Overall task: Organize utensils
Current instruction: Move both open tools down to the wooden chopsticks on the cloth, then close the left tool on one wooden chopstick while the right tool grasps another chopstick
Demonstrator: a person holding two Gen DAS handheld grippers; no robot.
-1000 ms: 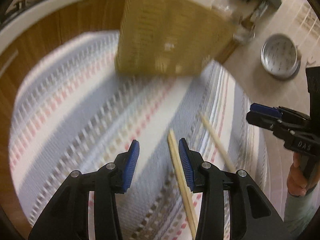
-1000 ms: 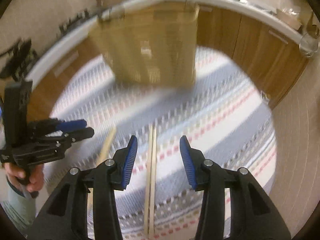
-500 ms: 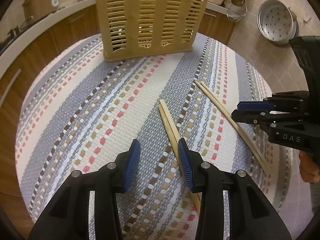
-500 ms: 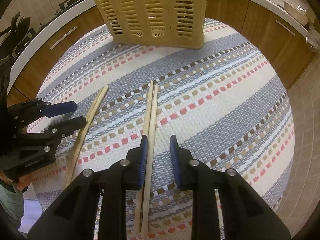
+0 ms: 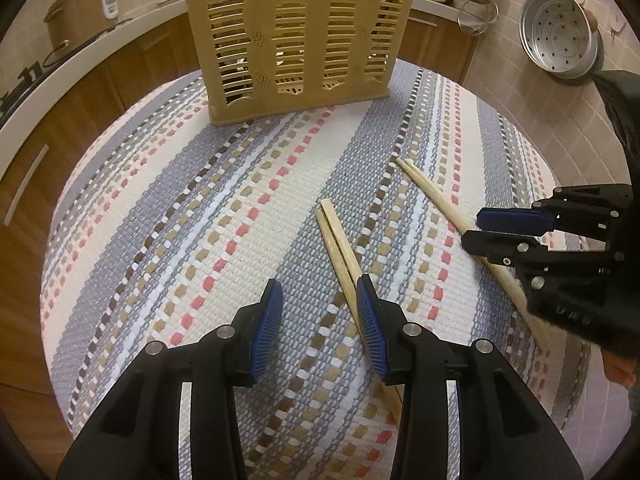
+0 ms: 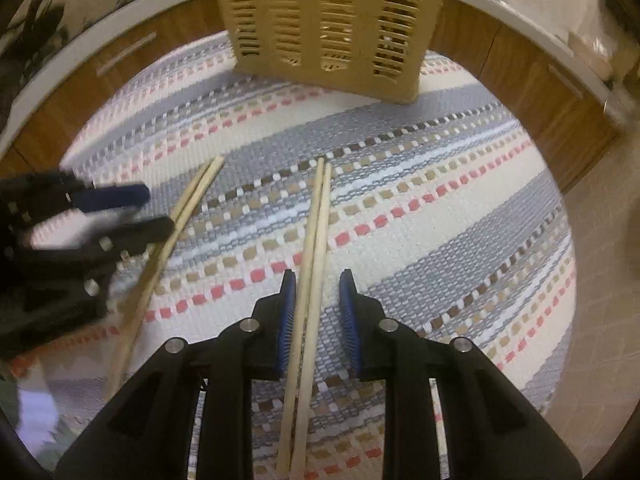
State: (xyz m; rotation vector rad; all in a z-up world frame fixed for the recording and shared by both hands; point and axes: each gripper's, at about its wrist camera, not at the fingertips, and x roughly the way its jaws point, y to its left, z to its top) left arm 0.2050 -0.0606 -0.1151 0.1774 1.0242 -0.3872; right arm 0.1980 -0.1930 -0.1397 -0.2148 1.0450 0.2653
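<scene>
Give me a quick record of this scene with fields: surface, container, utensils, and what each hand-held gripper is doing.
surface: striped woven mat
container: tan slotted plastic utensil basket, upright at the mat's far edge
utensils: two pairs of light wooden chopsticks lying flat, left pair, right pair
left hand-held gripper: open, left pair beside its right finger
right hand-held gripper: open, right pair between its fingers
background: perforated metal steamer tray

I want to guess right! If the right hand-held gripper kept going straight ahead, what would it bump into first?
Probably the tan slotted basket. The right hand-held gripper straddles a chopstick pair pointing toward it; only striped mat lies between, though depth is unclear.
</scene>
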